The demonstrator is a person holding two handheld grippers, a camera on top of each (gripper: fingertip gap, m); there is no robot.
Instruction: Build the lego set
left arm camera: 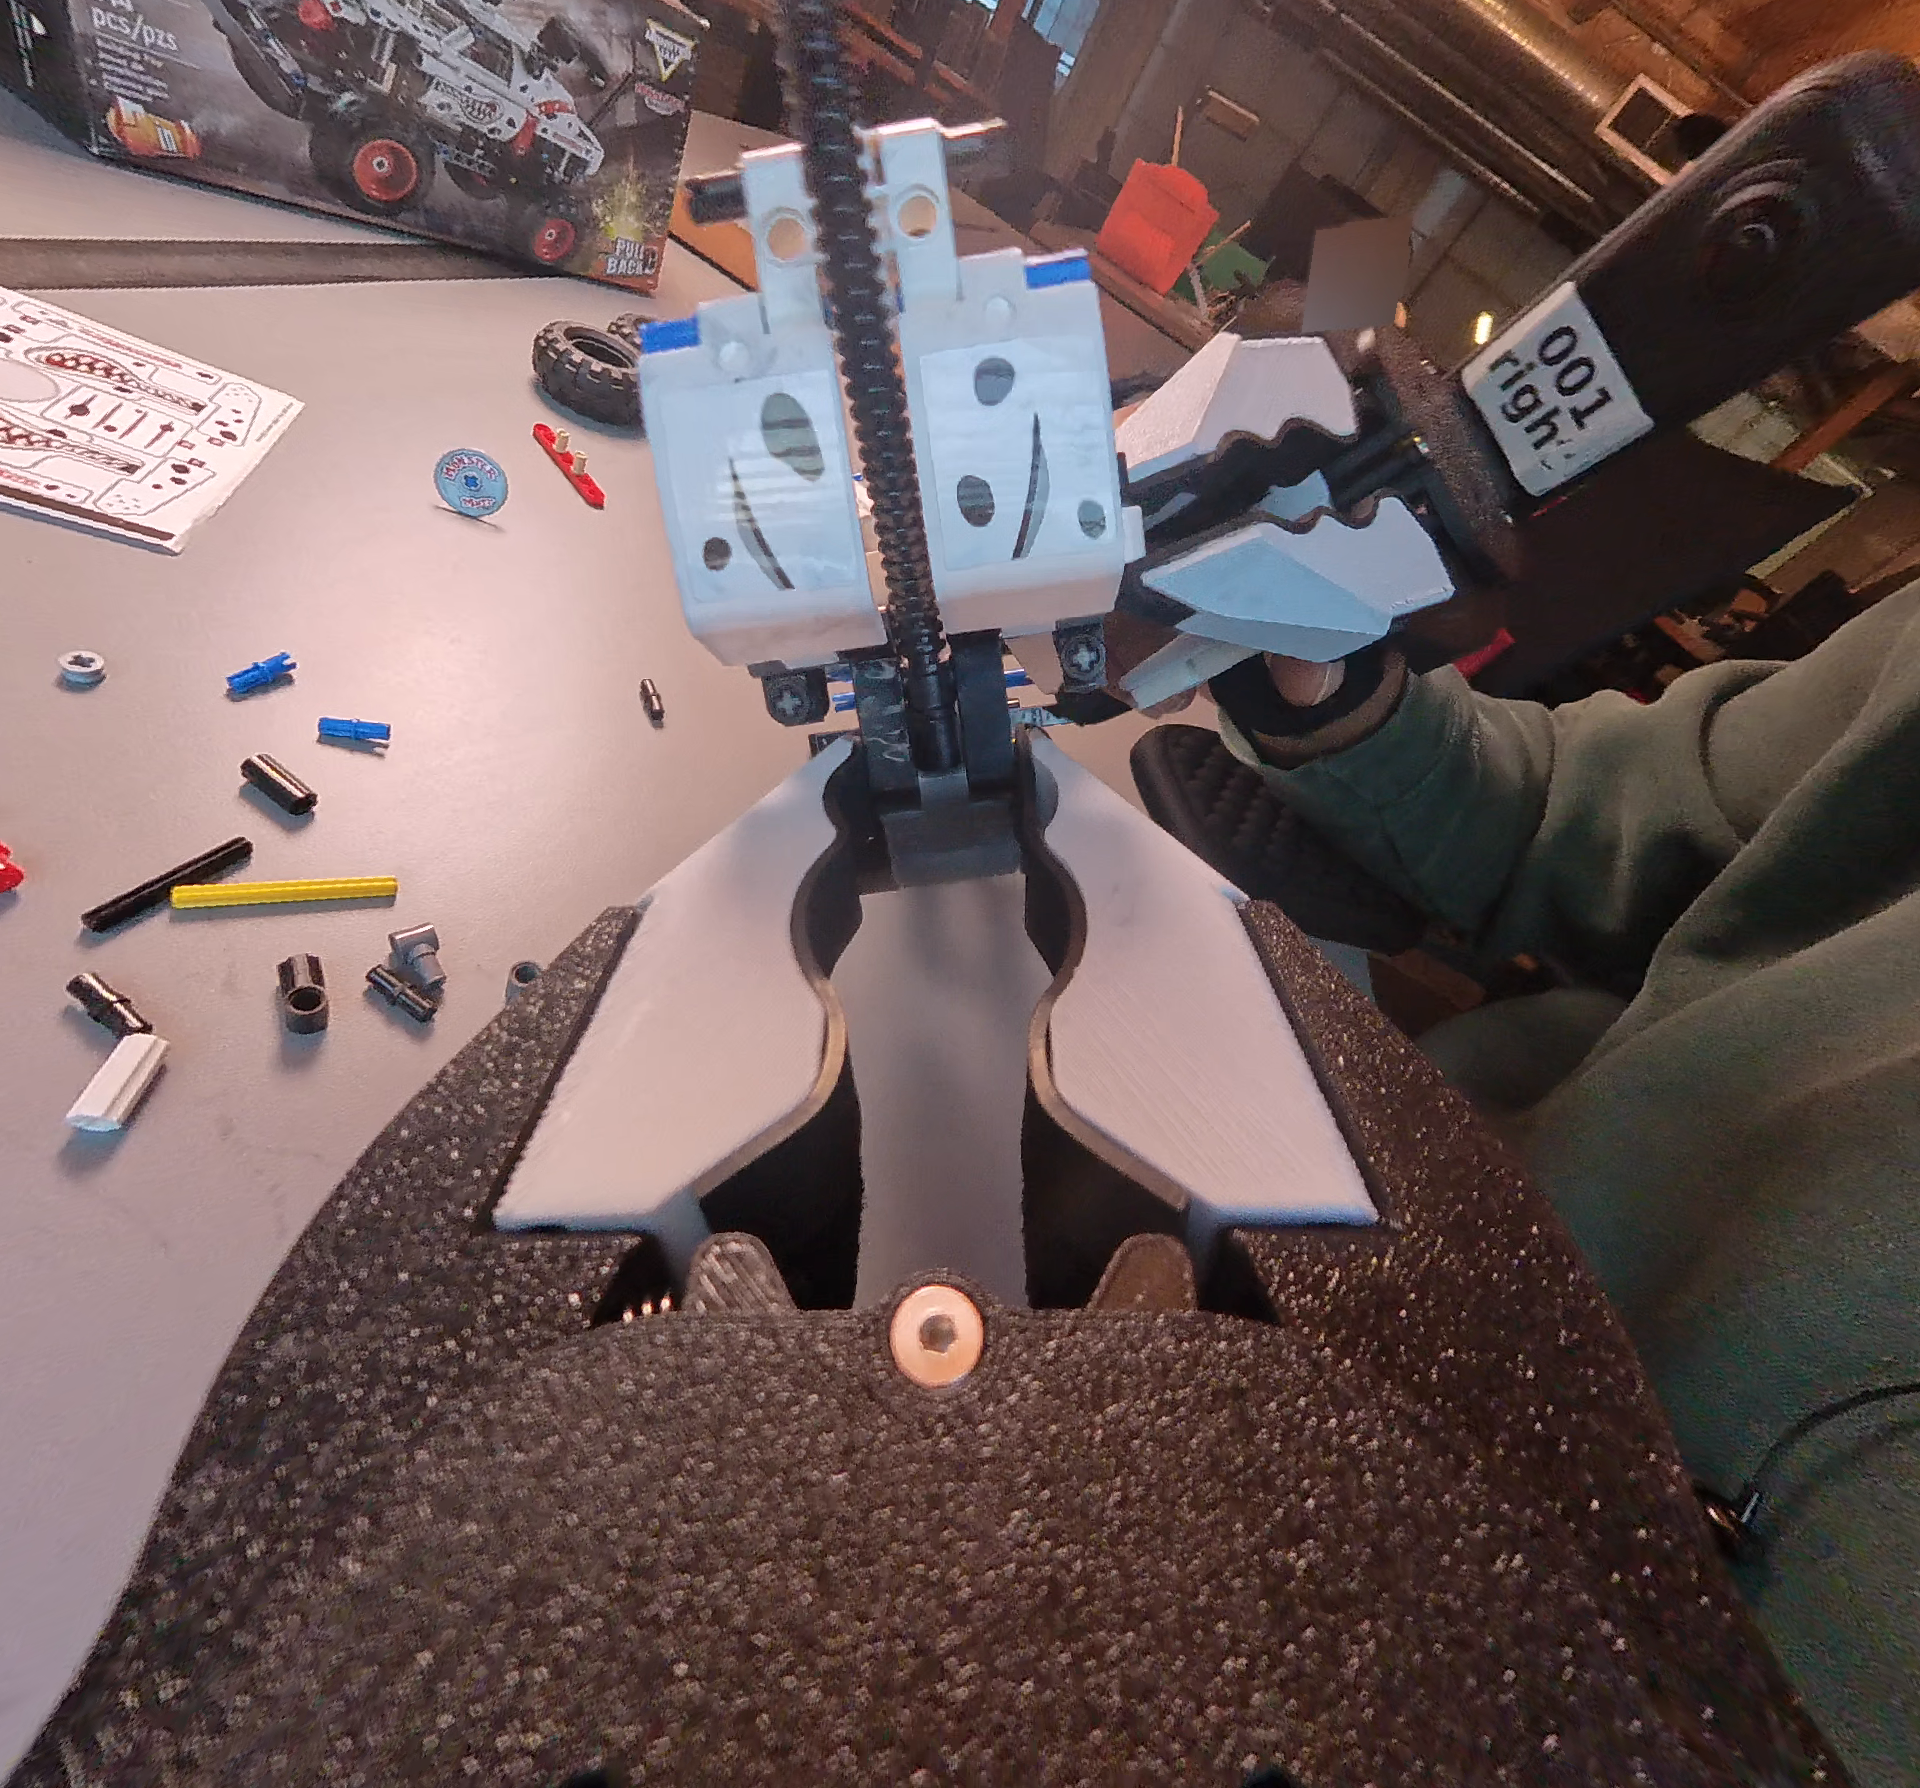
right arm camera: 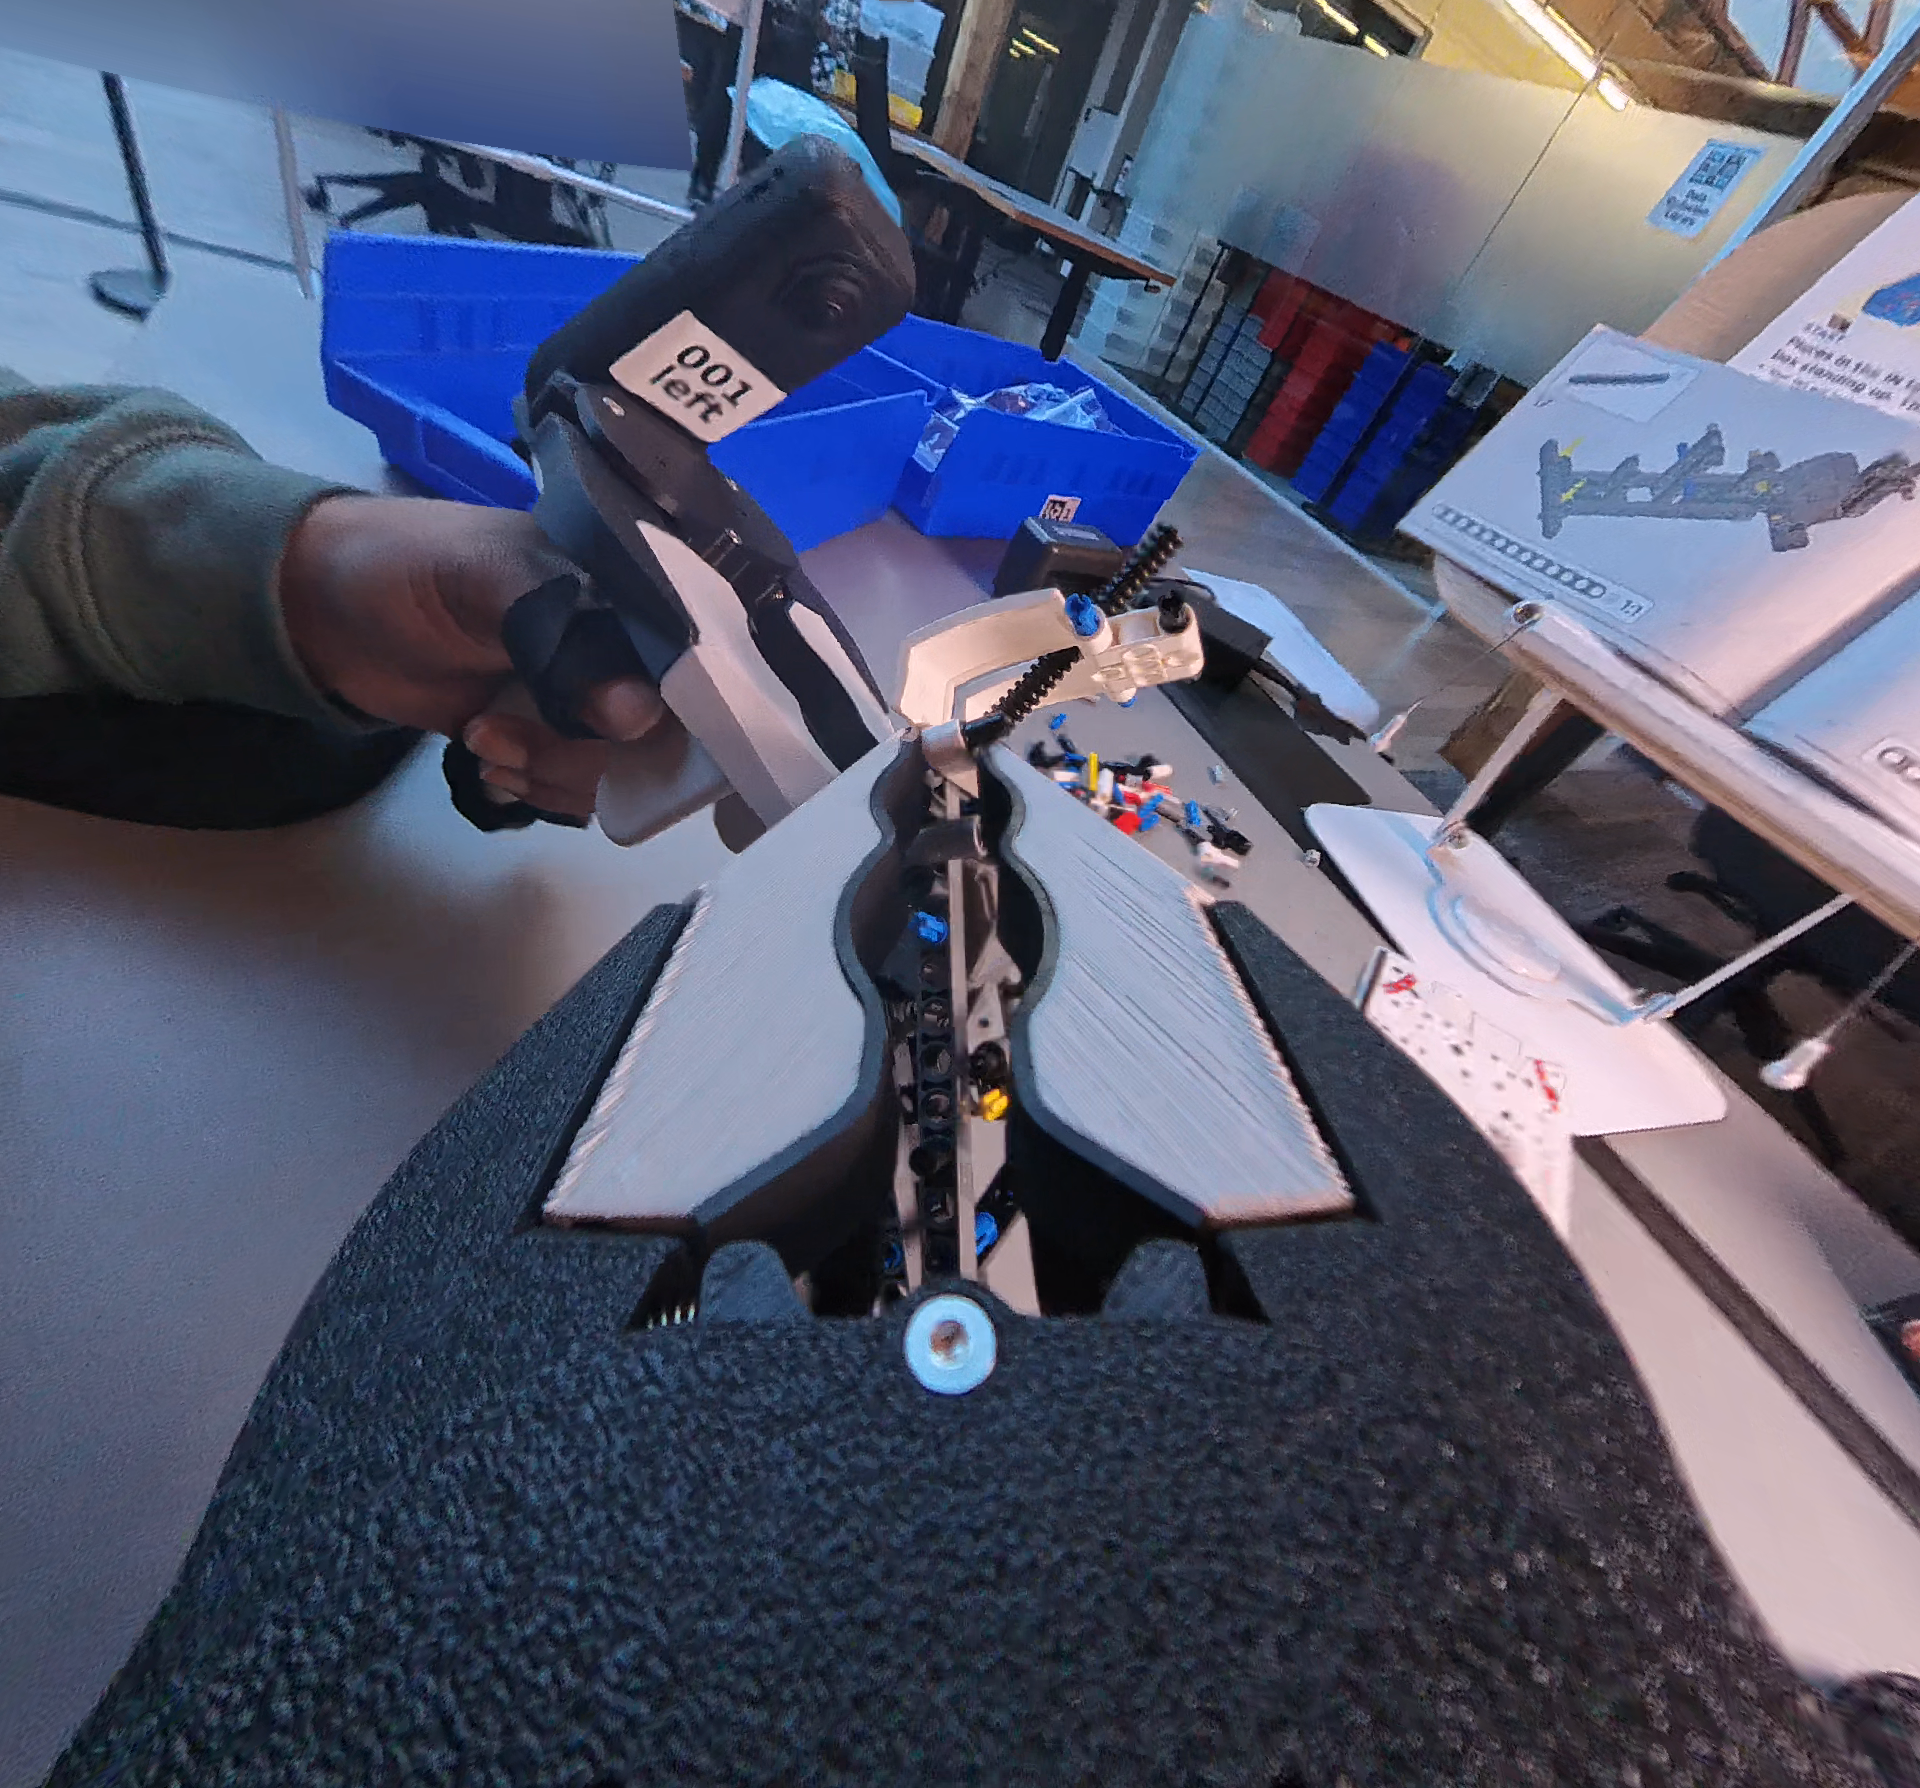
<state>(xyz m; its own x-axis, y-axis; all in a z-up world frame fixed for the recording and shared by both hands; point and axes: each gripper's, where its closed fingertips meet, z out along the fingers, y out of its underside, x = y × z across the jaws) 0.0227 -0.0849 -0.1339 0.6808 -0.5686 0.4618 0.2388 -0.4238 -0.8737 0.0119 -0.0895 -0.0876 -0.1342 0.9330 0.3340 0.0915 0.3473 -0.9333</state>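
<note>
Fingers [left arm camera: 940,782], model [left arm camera: 883,450] upright

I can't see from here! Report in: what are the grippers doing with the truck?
Left gripper shut on truck body, held above the table. Right gripper clamped on its side. Loose pieces lie below, nothing blocking.

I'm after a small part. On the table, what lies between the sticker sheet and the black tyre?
In the left wrist view, a round blue disc and a red piece lie between the sticker sheet and tyre.
</note>
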